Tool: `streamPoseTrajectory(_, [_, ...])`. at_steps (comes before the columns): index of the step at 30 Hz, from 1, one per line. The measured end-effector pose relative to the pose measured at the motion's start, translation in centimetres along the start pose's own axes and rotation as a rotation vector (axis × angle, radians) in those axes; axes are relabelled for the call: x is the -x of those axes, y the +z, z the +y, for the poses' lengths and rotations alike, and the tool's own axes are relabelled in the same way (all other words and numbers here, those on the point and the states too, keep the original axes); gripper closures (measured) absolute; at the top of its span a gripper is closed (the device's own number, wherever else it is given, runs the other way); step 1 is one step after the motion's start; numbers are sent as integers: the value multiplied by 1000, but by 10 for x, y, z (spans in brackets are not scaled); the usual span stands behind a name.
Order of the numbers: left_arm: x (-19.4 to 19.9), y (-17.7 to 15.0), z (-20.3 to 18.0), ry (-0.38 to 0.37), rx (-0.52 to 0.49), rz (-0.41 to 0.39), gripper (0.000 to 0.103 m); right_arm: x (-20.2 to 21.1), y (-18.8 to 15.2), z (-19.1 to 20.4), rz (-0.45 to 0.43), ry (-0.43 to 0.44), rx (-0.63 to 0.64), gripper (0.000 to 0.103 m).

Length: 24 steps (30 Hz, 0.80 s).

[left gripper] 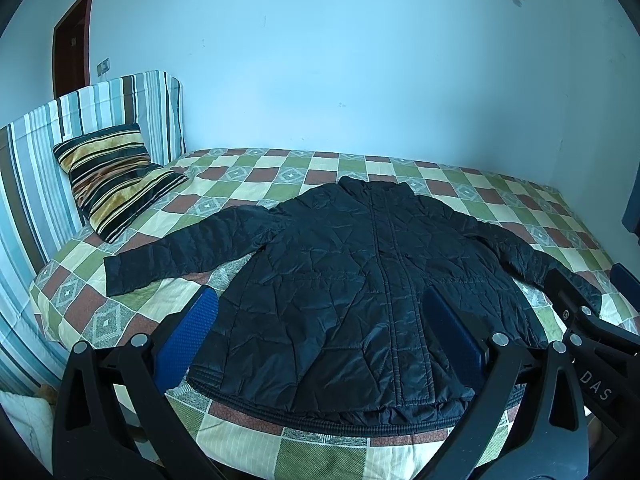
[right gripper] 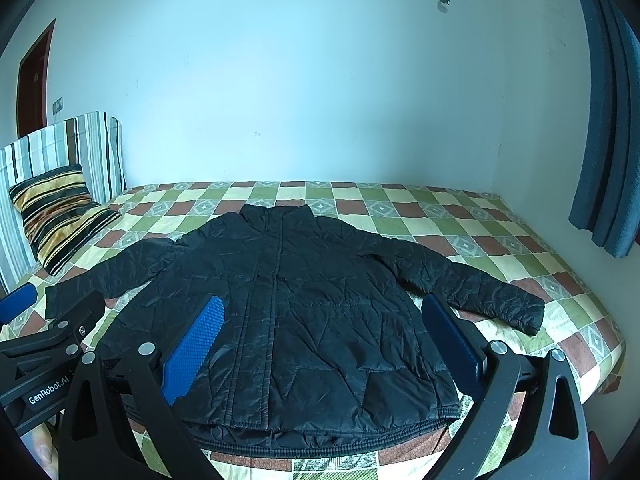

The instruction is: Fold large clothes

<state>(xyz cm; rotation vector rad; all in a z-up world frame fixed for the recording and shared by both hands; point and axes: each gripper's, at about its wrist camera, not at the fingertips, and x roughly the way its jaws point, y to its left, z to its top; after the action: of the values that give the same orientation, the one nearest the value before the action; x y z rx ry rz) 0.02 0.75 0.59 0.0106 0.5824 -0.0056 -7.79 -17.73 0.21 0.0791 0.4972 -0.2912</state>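
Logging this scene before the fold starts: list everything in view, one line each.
jacket: one, black quilted, spread flat mid-bed, sleeves out, collar toward the wall
bedspread: one, green, red and cream checks, covers the bed
pillow: one, yellow and black stripes, propped against the headboard
headboard: one, grey and brown stripes, left end of bed
door: one, brown, far left
curtain: one, blue, right edge
wall: pale blue
left gripper: black, blue pads, open above the hem
right gripper: same, open above the hem

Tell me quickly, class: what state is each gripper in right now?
Left gripper: open, holding nothing, above the black quilted jacket.
Right gripper: open, holding nothing, above the same jacket.
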Motion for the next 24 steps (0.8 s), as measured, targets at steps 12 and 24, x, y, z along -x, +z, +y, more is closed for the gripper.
streamPoseTrajectory(12, [-8,0,5,-4,5,19,2,-4,-2,2,9,1,6,5])
streamPoseTrajectory(24, [-10,-1,5,-4,5,21,2,-6,-4,4,15,1,11,5])
